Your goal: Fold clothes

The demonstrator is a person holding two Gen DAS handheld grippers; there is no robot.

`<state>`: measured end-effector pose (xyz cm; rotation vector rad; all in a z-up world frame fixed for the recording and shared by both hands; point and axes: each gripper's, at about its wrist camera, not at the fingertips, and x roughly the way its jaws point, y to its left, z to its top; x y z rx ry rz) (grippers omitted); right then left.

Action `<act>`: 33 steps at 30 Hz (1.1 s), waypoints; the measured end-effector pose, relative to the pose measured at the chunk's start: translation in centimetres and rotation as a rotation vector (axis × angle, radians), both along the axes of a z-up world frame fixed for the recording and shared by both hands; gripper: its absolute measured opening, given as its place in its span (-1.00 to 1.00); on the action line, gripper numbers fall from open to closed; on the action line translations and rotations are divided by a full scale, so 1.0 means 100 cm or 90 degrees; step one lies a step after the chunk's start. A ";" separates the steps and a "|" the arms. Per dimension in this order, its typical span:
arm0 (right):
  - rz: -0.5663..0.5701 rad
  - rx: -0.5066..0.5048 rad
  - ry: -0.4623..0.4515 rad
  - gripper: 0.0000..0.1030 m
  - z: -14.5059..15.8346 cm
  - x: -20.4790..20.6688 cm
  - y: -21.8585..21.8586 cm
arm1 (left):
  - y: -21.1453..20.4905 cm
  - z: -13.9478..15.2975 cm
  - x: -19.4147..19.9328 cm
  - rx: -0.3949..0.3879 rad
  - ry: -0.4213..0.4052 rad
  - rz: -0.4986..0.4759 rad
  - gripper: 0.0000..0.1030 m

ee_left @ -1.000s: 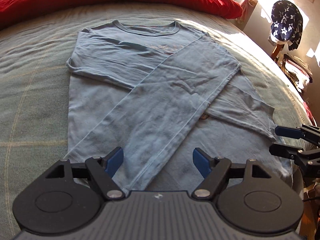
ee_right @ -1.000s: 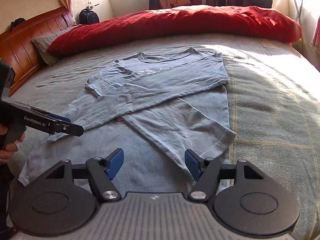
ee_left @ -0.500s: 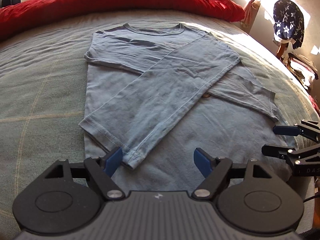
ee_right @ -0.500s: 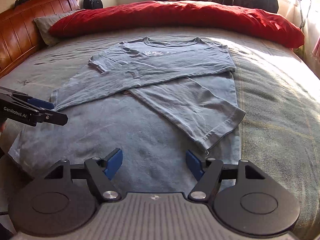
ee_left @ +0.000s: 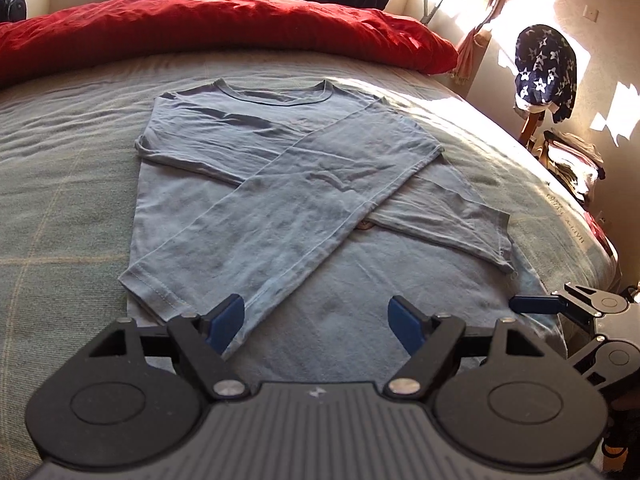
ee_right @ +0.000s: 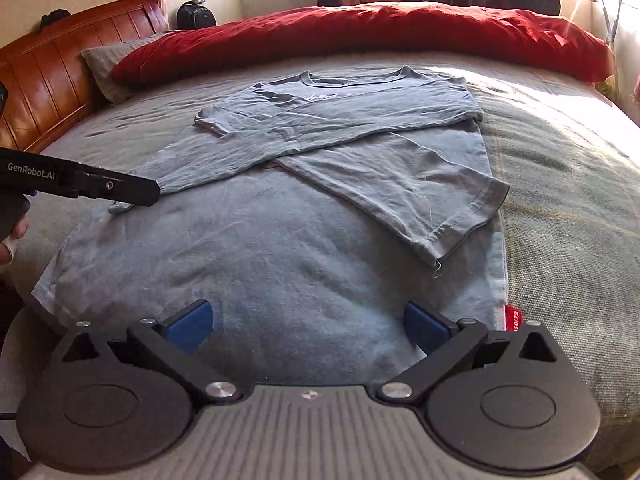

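A blue shirt [ee_left: 304,208] lies flat mid-bed [ee_left: 60,184], sleeves crossed over its front, hem at the near edge. A red quilt [ee_left: 240,20] runs along the far edge. Left gripper [ee_left: 318,318] and right gripper [ee_right: 308,322] hover with jaws apart, empty.

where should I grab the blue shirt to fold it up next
Probably grip the blue shirt at its bottom hem corners, coming in low from the near bed edge. Both sleeves already lie crossed over the body, and the hem lies nearest both open grippers.
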<state>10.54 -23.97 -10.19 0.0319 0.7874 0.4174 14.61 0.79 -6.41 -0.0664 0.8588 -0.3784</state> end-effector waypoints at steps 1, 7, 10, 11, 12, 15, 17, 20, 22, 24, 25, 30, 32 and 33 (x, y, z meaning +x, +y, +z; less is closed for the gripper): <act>-0.003 0.012 0.001 1.00 0.000 0.000 -0.002 | 0.001 -0.005 -0.001 -0.005 0.012 0.002 0.53; -0.012 0.049 0.000 1.00 -0.002 0.001 -0.010 | 0.009 -0.002 -0.024 -0.011 0.022 0.001 0.53; -0.011 0.041 -0.006 1.00 -0.003 0.000 -0.008 | 0.008 0.001 -0.024 -0.004 -0.001 0.013 0.53; -0.011 0.038 -0.007 1.00 -0.003 -0.001 -0.008 | 0.008 0.001 -0.023 -0.005 -0.006 0.017 0.54; -0.011 0.036 -0.009 1.00 -0.003 -0.001 -0.007 | 0.008 0.001 -0.021 -0.006 -0.011 0.021 0.55; -0.010 0.028 -0.014 1.00 -0.004 -0.002 -0.006 | 0.006 0.000 -0.015 -0.008 -0.025 0.033 0.56; -0.010 0.023 -0.017 1.00 -0.004 -0.003 -0.005 | 0.005 0.000 -0.011 -0.010 -0.035 0.041 0.56; -0.009 0.015 -0.023 1.00 -0.005 -0.004 -0.003 | 0.008 -0.008 -0.011 -0.022 -0.021 0.048 0.56; -0.008 0.011 -0.024 1.00 -0.005 -0.005 -0.003 | 0.012 -0.010 -0.020 -0.030 -0.010 0.047 0.56; -0.008 0.006 -0.022 1.00 -0.005 -0.004 -0.001 | 0.014 -0.008 -0.027 -0.040 0.005 0.044 0.57; -0.009 0.004 -0.021 1.00 -0.005 -0.004 -0.001 | 0.014 -0.006 -0.030 -0.037 0.007 0.046 0.57; -0.005 -0.016 -0.021 1.00 -0.006 -0.004 0.004 | 0.004 0.005 -0.036 0.027 -0.012 0.036 0.60; -0.004 -0.021 -0.021 1.00 -0.006 -0.004 0.005 | -0.003 0.006 -0.037 0.058 -0.021 0.025 0.60; -0.004 -0.023 -0.021 1.00 -0.006 -0.004 0.005 | -0.007 0.006 -0.037 0.071 -0.024 0.018 0.60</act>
